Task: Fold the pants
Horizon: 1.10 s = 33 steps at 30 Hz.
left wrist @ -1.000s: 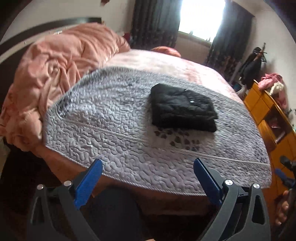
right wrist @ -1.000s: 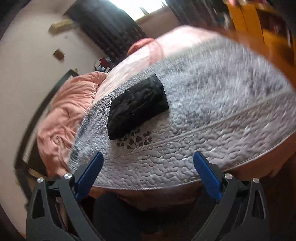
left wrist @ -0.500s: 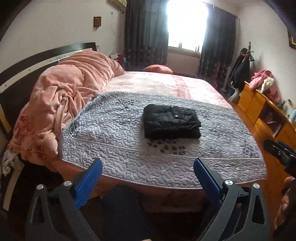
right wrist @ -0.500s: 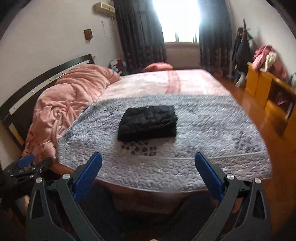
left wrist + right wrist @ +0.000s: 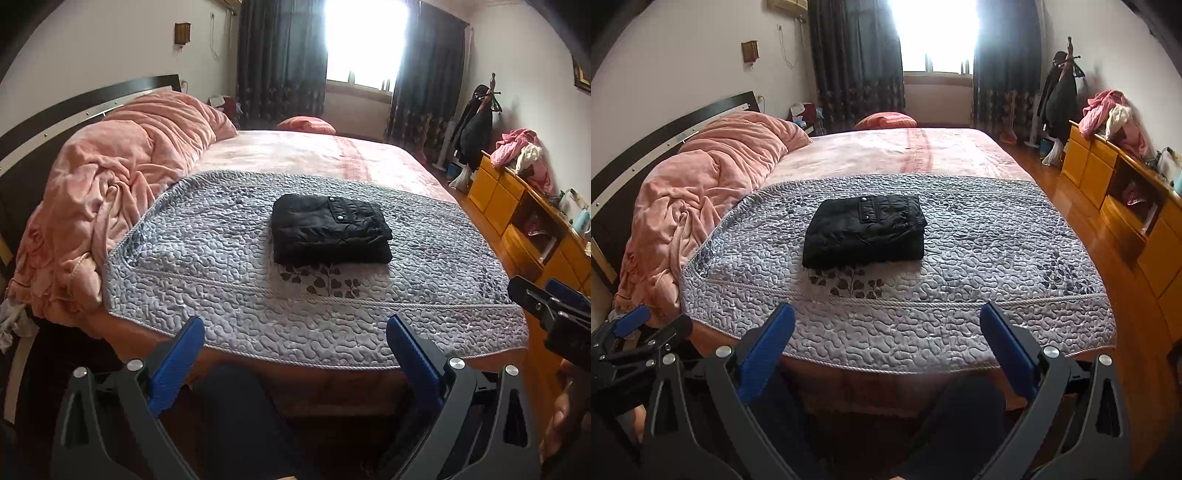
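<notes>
Left tool [image 5: 293, 354]: released, blue pads spread wide, nothing between them, held short of the near edge of the bed [image 5: 332, 155]. Right tool [image 5: 886, 341]: likewise released and holding nothing, level with the same edge. Ahead of both, well apart from either: black pants [image 5: 328, 230], folded into a compact rectangle, flat on the grey quilted cover [image 5: 207, 258], just behind a leaf print. Left of the cover, heaped against the dark headboard [image 5: 665, 125]: a rumpled pink blanket [image 5: 110, 192]. Along the right wall: a yellow wooden cabinet [image 5: 1108, 184] with clothes piled on top.
</notes>
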Available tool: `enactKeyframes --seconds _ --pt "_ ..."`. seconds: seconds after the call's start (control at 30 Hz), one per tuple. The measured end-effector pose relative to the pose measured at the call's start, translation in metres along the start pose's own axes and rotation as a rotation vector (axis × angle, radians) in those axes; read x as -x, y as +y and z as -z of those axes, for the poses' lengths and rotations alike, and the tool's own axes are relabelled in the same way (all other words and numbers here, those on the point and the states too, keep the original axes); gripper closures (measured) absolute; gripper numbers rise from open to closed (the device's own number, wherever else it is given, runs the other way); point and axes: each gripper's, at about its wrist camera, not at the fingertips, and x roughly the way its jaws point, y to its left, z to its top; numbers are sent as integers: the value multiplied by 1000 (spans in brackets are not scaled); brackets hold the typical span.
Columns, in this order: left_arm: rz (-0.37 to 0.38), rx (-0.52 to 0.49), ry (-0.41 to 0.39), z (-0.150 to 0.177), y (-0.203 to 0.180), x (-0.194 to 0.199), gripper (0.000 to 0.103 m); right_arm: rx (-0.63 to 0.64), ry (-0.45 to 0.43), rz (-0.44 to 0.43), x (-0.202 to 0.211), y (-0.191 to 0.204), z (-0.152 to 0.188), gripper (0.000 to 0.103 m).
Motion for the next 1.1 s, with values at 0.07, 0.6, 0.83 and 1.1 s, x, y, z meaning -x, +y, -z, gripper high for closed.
enactKeyframes --seconds 0.07,0.6,0.83,1.1 --pt "2 2 4 -1 -2 -2 4 9 -2 8 -2 1 -1 3" --pt "10 -3 -17 -5 -4 3 4 22 -18 10 -1 4 -3 3" --pt "38 7 -36 -6 -3 4 4 18 -13 0 -4 4 -1 3" --pt "39 -2 -43 -8 -6 2 4 11 -10 -5 -7 1 -2 3"
